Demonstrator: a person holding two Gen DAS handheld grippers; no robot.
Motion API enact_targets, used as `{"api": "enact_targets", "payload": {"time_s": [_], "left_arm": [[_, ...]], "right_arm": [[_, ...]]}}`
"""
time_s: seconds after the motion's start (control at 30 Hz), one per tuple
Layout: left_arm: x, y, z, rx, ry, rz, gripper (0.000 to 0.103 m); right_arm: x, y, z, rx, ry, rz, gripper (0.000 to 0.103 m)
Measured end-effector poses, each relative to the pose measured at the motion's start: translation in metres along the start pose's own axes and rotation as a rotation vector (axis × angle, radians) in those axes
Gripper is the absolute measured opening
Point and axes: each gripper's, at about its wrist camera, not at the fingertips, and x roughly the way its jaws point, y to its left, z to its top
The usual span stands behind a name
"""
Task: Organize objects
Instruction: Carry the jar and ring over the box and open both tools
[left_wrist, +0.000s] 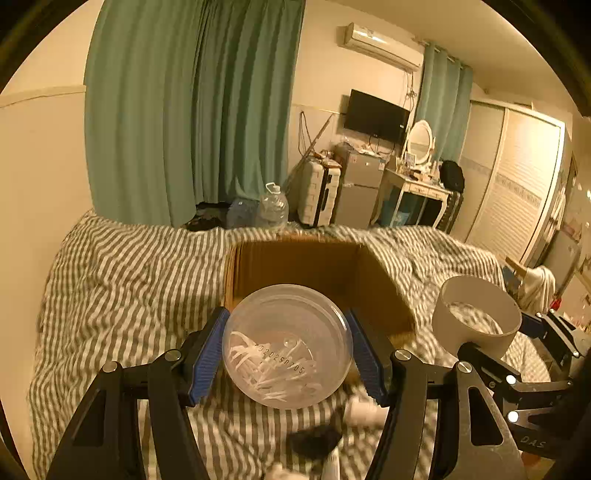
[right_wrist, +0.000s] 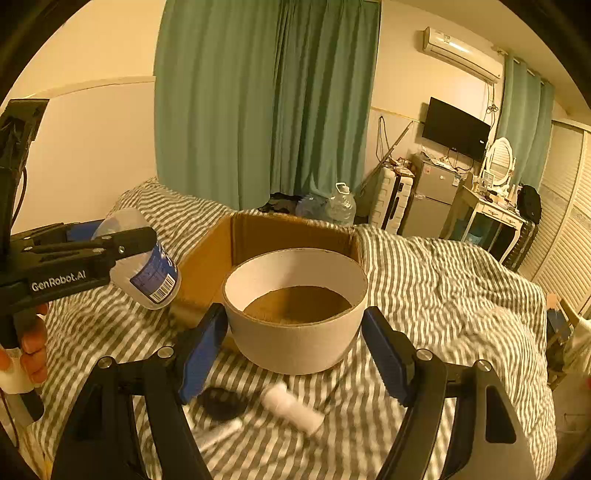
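Note:
My left gripper (left_wrist: 287, 350) is shut on a clear plastic jar (left_wrist: 287, 345) with white strips inside, held above the bed in front of an open cardboard box (left_wrist: 295, 266). The jar also shows in the right wrist view (right_wrist: 142, 262), held at the left. My right gripper (right_wrist: 295, 345) is shut on a wide white cardboard ring (right_wrist: 295, 314), held just in front of the same box (right_wrist: 273, 232). The ring also shows in the left wrist view (left_wrist: 476, 314) at the right.
On the striped bedcover (right_wrist: 424, 280) below lie a small white bottle (right_wrist: 291, 406), a black round object (right_wrist: 221, 404) and a white tube (right_wrist: 218, 432). Beyond the bed are water jugs (right_wrist: 341, 206), a suitcase, a fridge and a dressing table.

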Motion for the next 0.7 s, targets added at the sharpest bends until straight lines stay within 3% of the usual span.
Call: {"api": "enact_targets", "payload": {"time_s": [0.33, 0.7], "left_arm": [[0.077, 0.015, 0.052, -0.002, 0.02, -0.021, 0.066], [0.188, 0.022, 0.057, 0.028, 0.137, -0.004, 0.066]], "right_arm": [[0.081, -0.025, 0.066, -0.009, 0.041, -0.001, 0.075], [0.226, -0.059, 0.076, 0.019, 0.212, 0.046, 0.075]]}}
